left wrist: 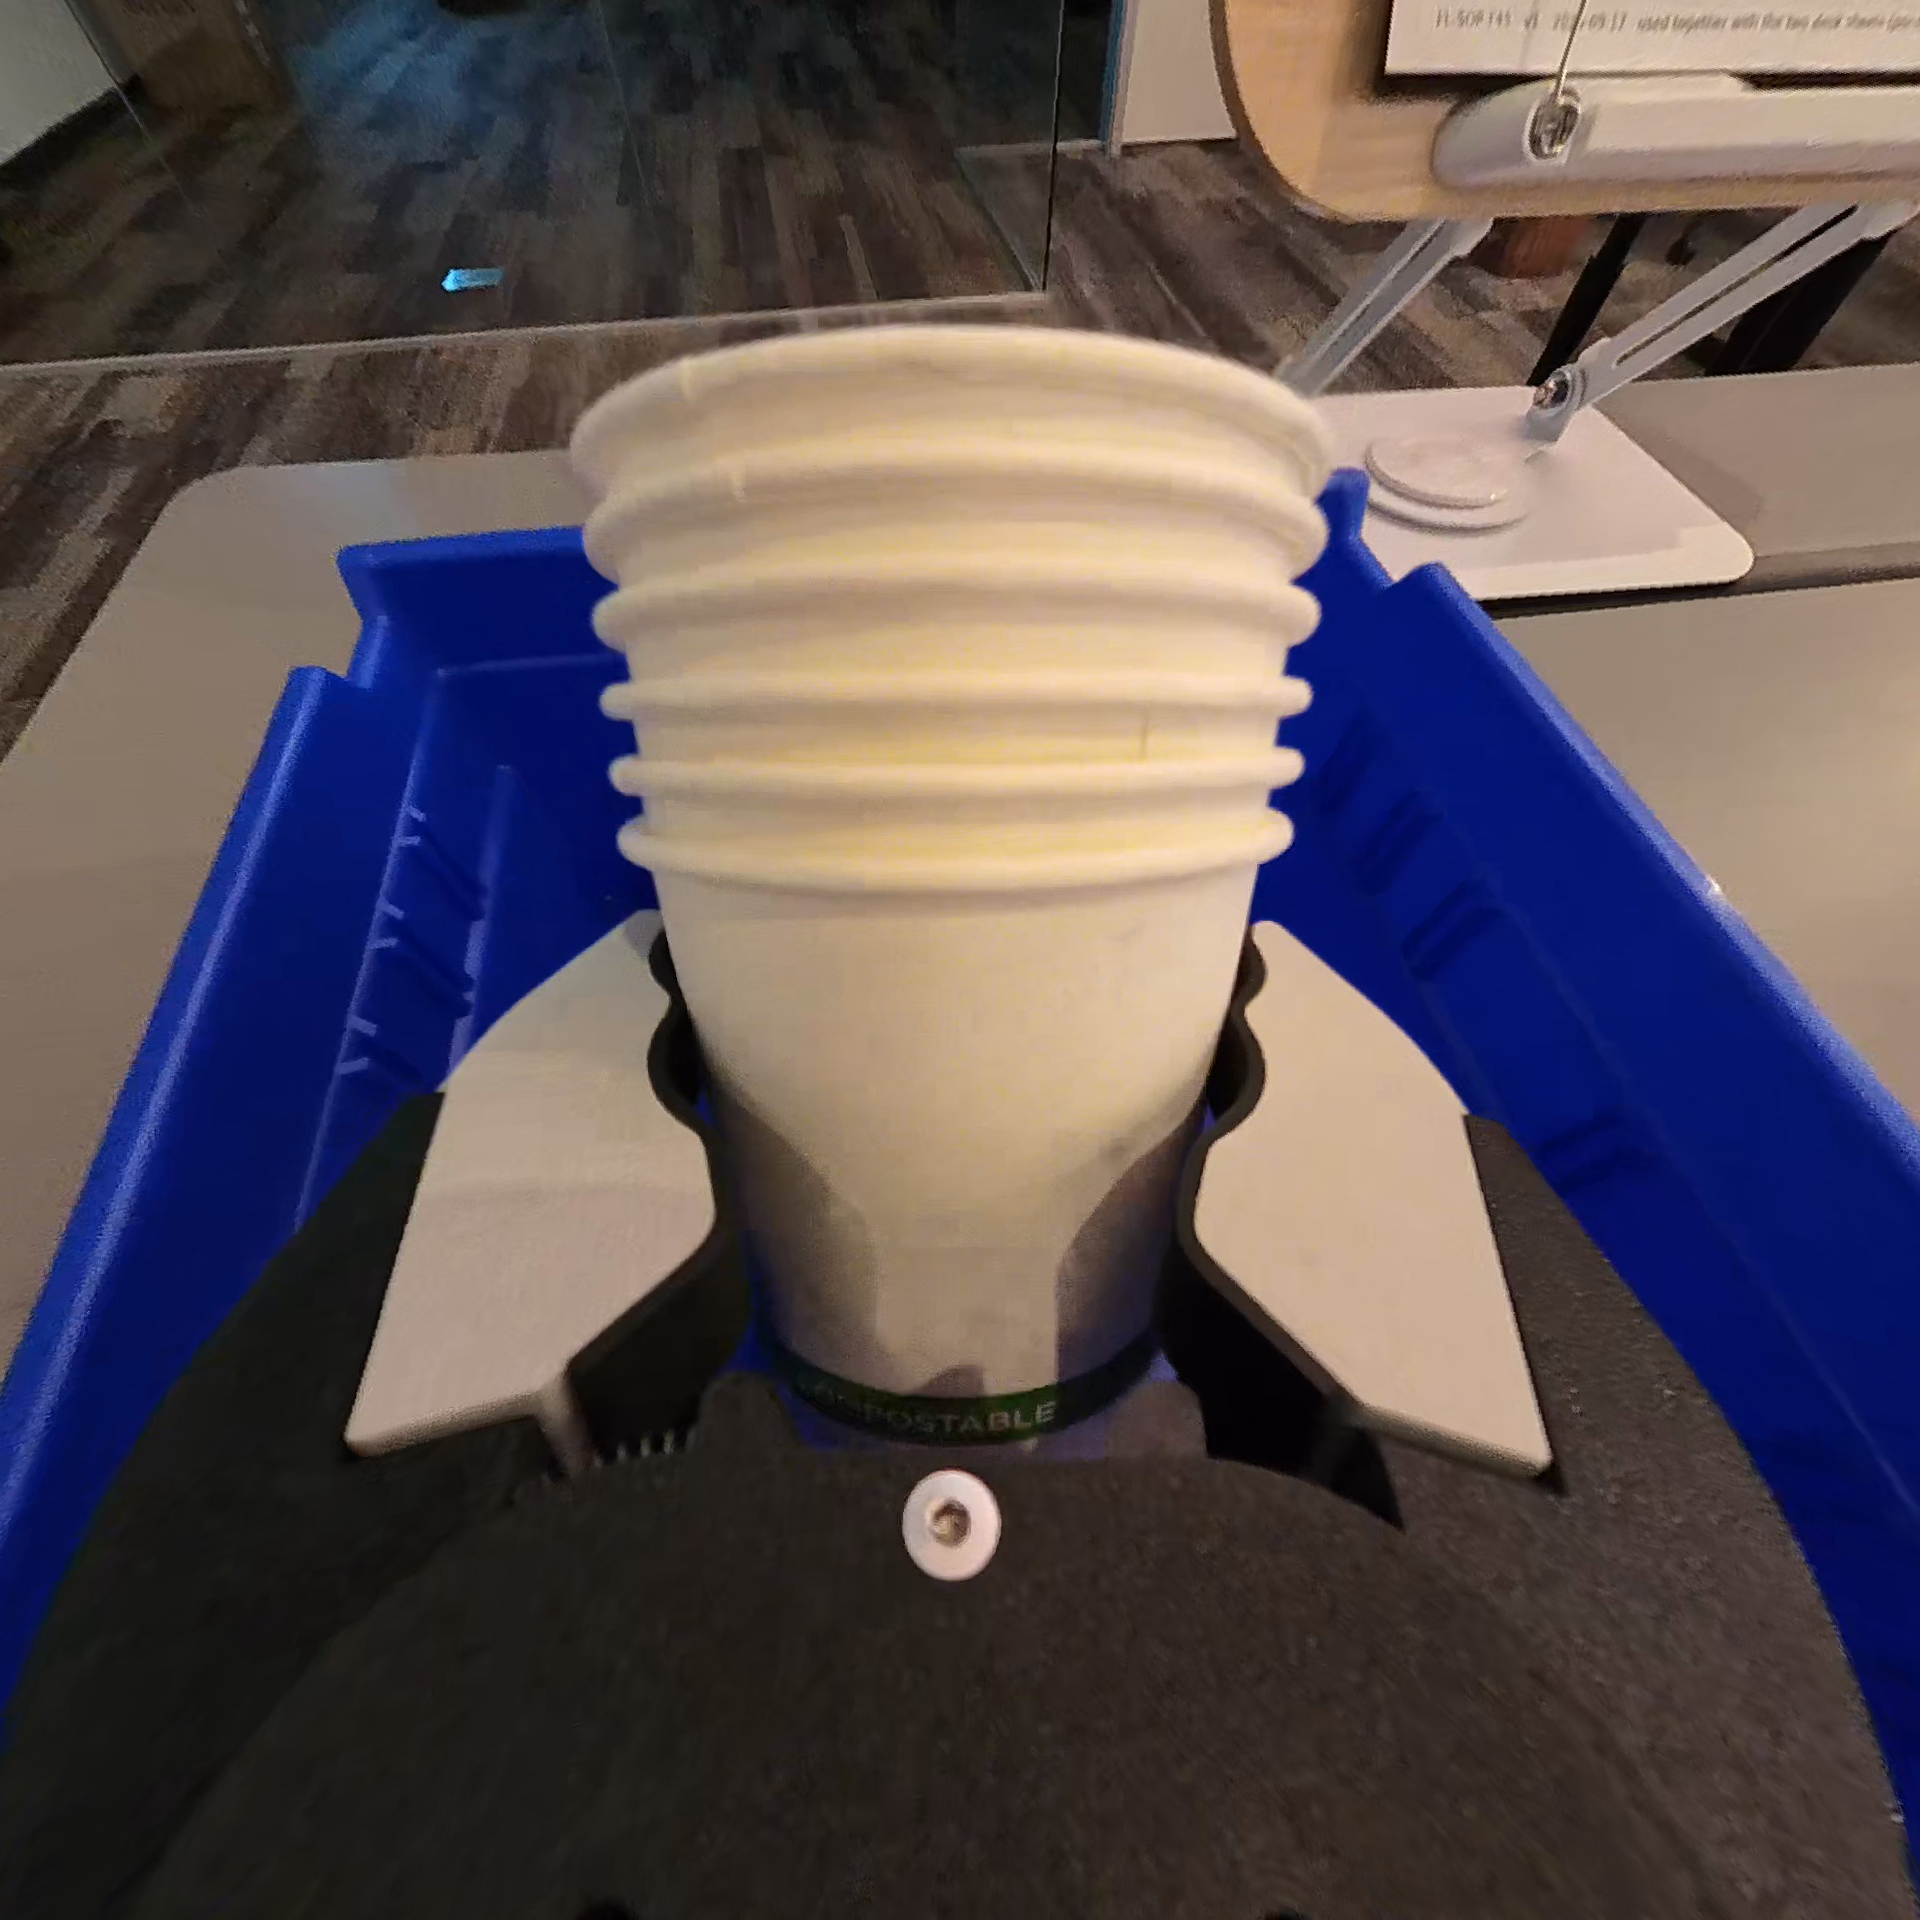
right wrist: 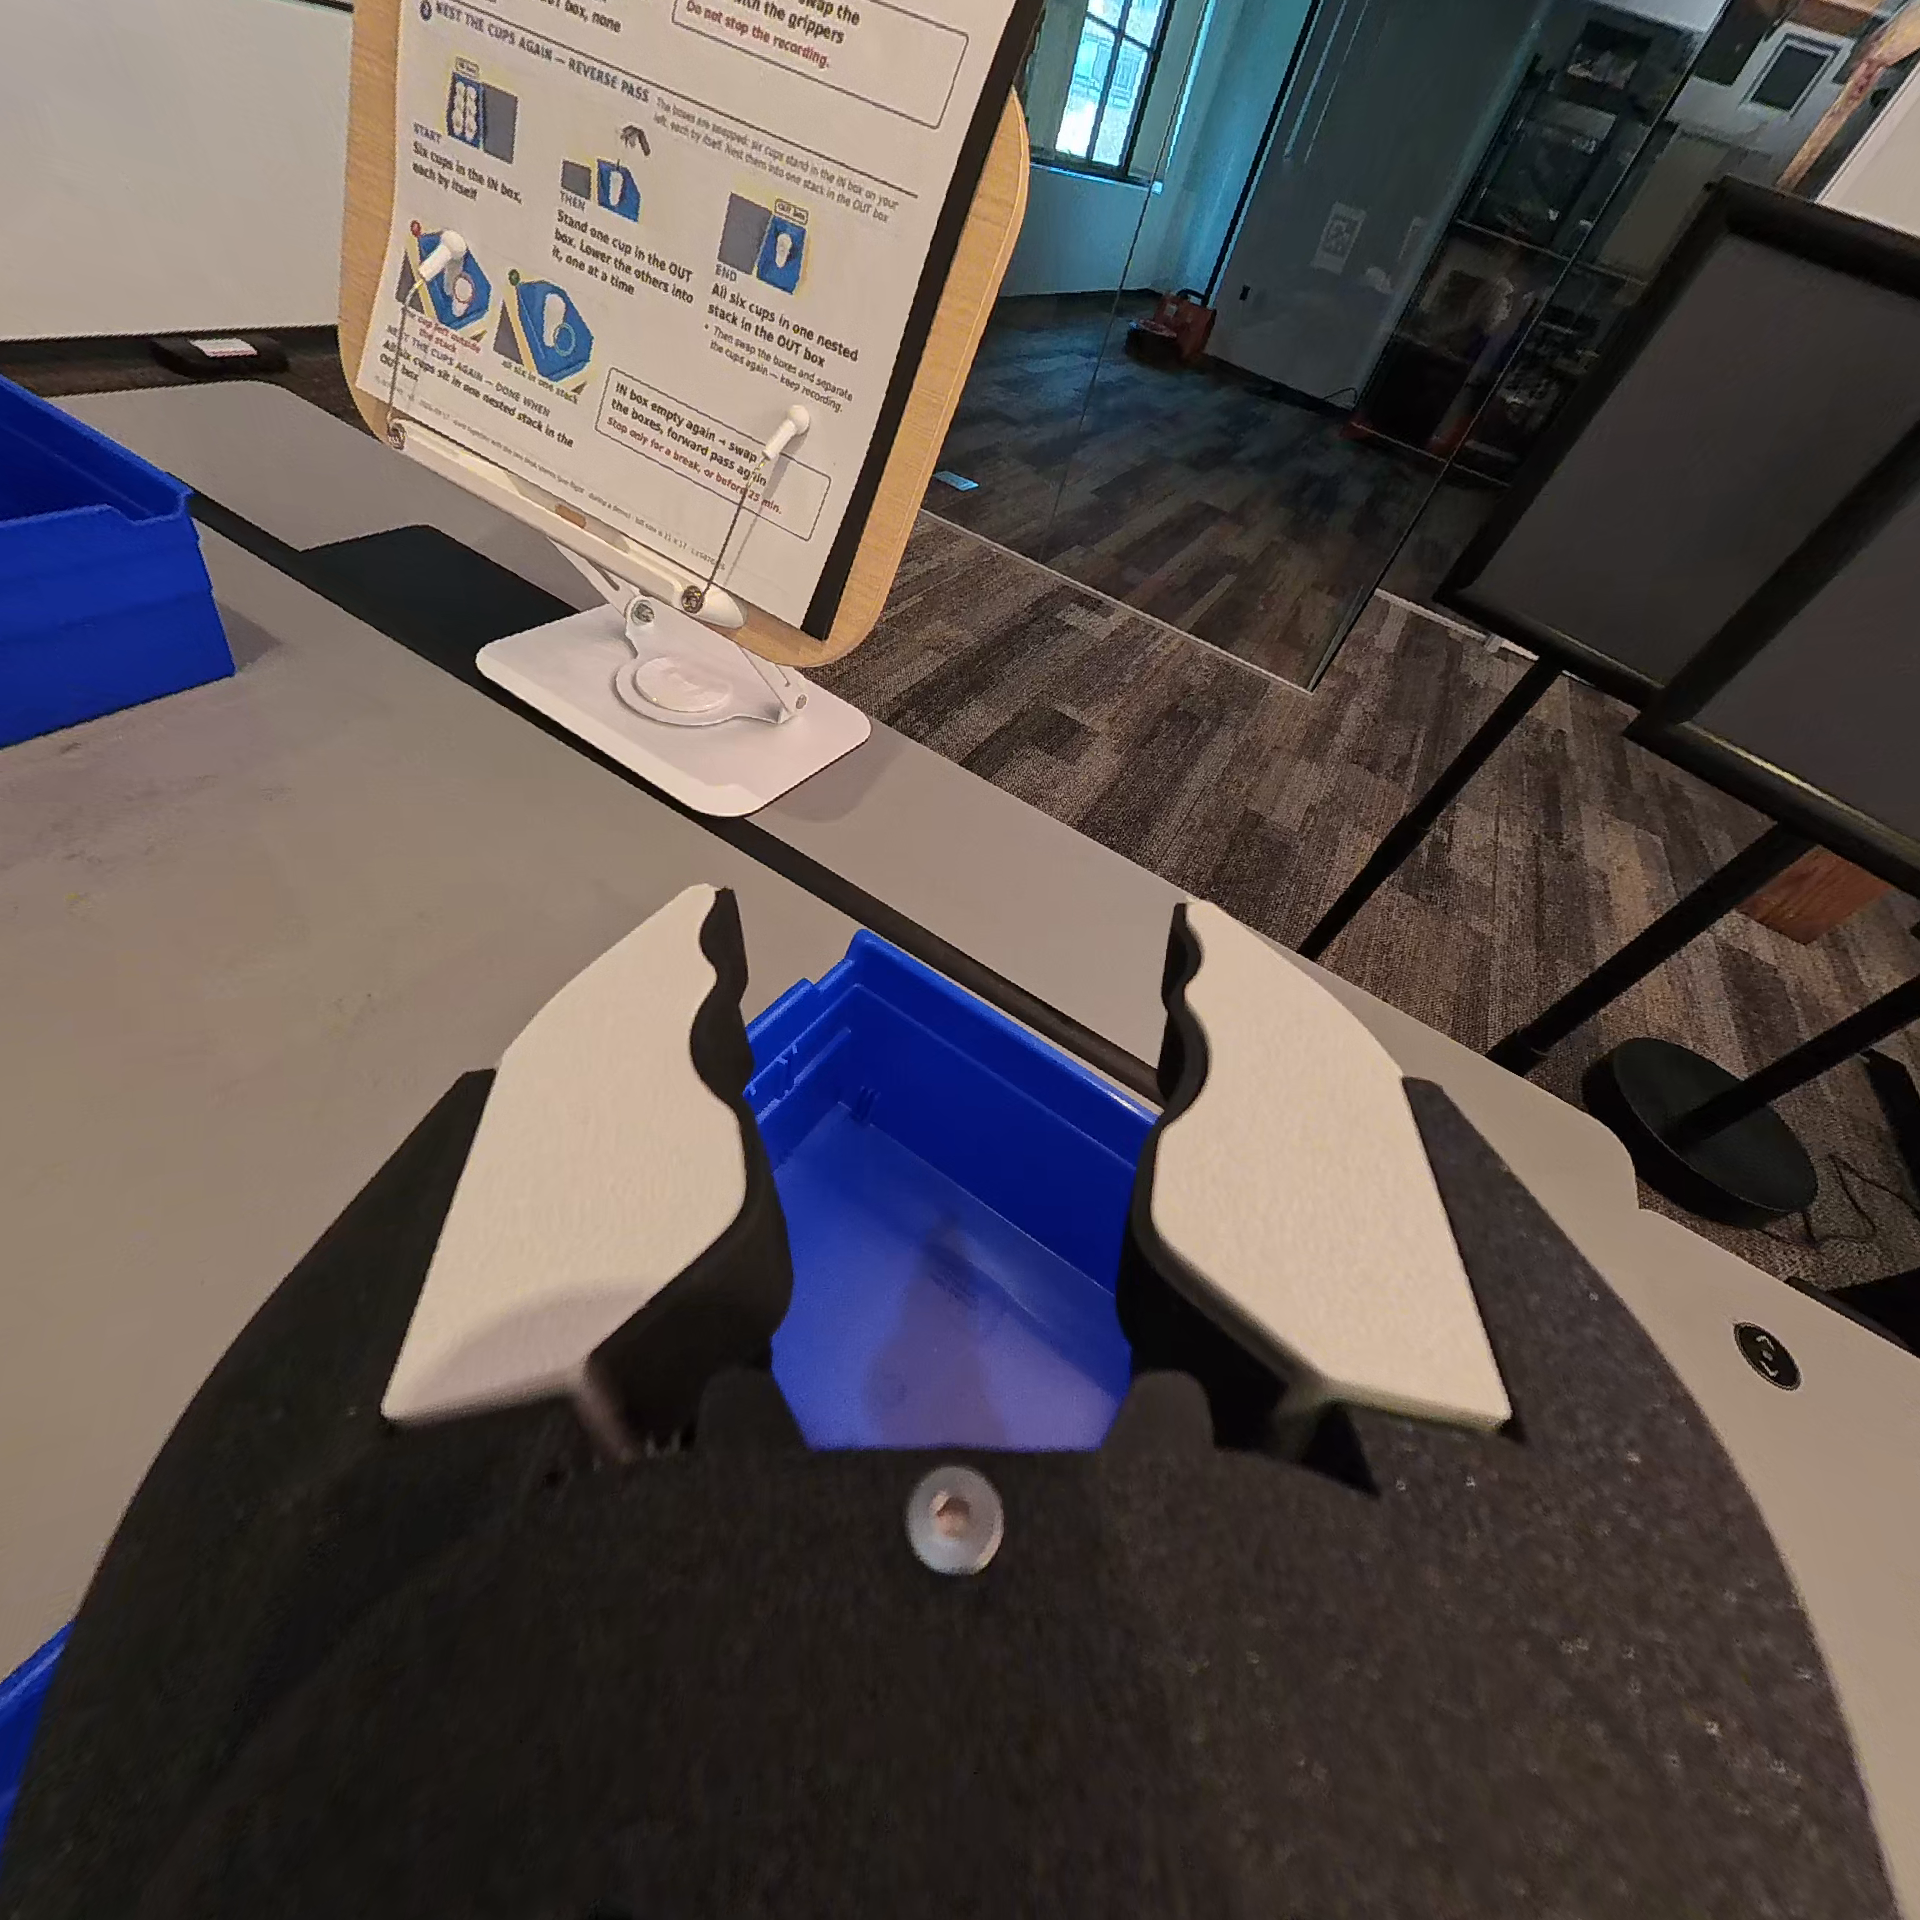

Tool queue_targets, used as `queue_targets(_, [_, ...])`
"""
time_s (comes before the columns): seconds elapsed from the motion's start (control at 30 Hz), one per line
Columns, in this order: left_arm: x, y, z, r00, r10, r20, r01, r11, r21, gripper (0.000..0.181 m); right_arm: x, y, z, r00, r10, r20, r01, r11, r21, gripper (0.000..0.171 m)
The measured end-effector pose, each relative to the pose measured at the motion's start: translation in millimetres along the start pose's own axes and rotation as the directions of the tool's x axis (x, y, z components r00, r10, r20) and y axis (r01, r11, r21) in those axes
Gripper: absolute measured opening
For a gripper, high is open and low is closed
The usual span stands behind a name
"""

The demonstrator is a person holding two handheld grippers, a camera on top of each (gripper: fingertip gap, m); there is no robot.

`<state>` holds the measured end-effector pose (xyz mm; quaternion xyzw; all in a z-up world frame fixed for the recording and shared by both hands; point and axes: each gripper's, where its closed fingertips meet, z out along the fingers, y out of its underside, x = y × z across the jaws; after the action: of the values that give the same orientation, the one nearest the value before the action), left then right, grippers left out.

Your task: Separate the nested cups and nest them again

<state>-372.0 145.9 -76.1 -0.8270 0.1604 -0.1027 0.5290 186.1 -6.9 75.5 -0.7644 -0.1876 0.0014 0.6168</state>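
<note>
Six nested white paper cups (left wrist: 951, 790) are sitting clamped low in the left hand-held gripper (left wrist: 951, 997); the right hand-held gripper (right wrist: 951, 966), gaping empty, should be pinching the 12 o'clock rim.

Matt white paper cups (left wrist: 951, 790) are sitting in a glossy blue plastic bin (left wrist: 1558, 831); the grey table (right wrist: 260, 935) is looking smooth and dull.

L cam close over blue bin (left wrist: 1558, 831); R cam higher, facing stand (right wrist: 675, 717); both share stand.
</note>
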Motion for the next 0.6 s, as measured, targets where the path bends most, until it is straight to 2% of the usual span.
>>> queue_targets(0.6, [4.9, -14.2, -18.3, 0.998, 0.019, -0.053, -0.014, 0.997, 0.079, 0.098, -8.2, 5.6, 8.7, 1.000, -0.017, 0.026, 0.018, 0.999, -0.035, 0.076])
